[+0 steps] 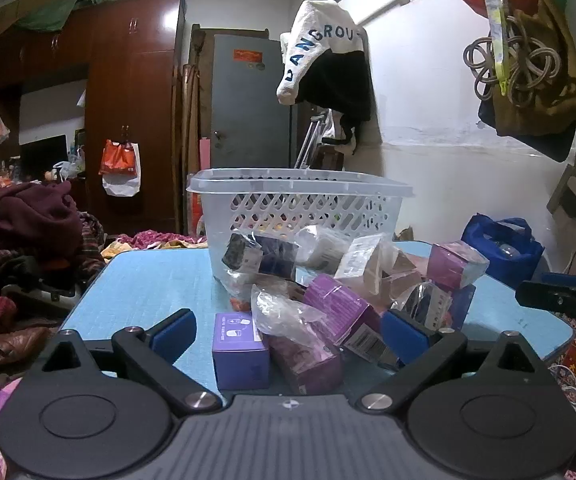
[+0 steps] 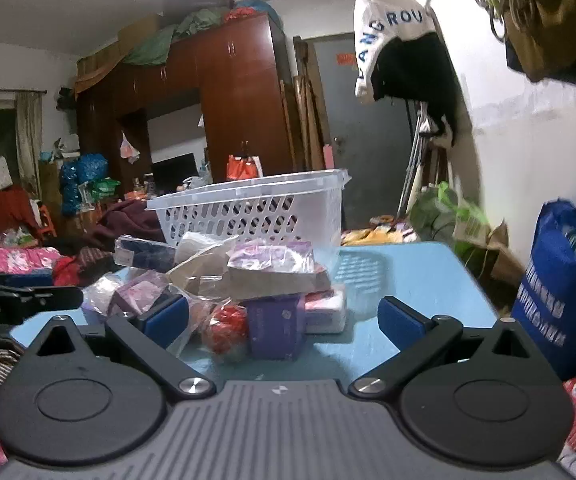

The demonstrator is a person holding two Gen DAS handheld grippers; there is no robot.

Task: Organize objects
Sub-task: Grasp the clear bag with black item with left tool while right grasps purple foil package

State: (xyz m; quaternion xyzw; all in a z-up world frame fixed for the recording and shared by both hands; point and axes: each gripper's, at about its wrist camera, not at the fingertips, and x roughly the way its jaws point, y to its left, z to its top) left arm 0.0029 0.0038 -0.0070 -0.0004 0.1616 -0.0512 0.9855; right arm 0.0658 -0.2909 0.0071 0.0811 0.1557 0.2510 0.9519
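Observation:
A heap of small purple boxes and plastic-wrapped packets (image 1: 328,280) lies on a blue table (image 1: 147,280) in front of a white lattice basket (image 1: 300,204). My left gripper (image 1: 288,334) is open, its blue pads either side of a small purple box (image 1: 239,350) and a wrapped purple box (image 1: 308,352), touching neither. In the right wrist view the heap (image 2: 255,276) and basket (image 2: 255,208) show again. My right gripper (image 2: 283,316) is open around a red round item in plastic (image 2: 225,326) and a purple box (image 2: 275,326). The right gripper shows in the left wrist view (image 1: 560,300).
A blue bag (image 2: 568,280) stands right of the table (image 2: 408,276). Clothes are piled on a bed (image 1: 15,248) to the left. A white and black garment (image 1: 328,68) hangs on the wall behind the basket. A dark wardrobe (image 1: 127,100) stands at the back.

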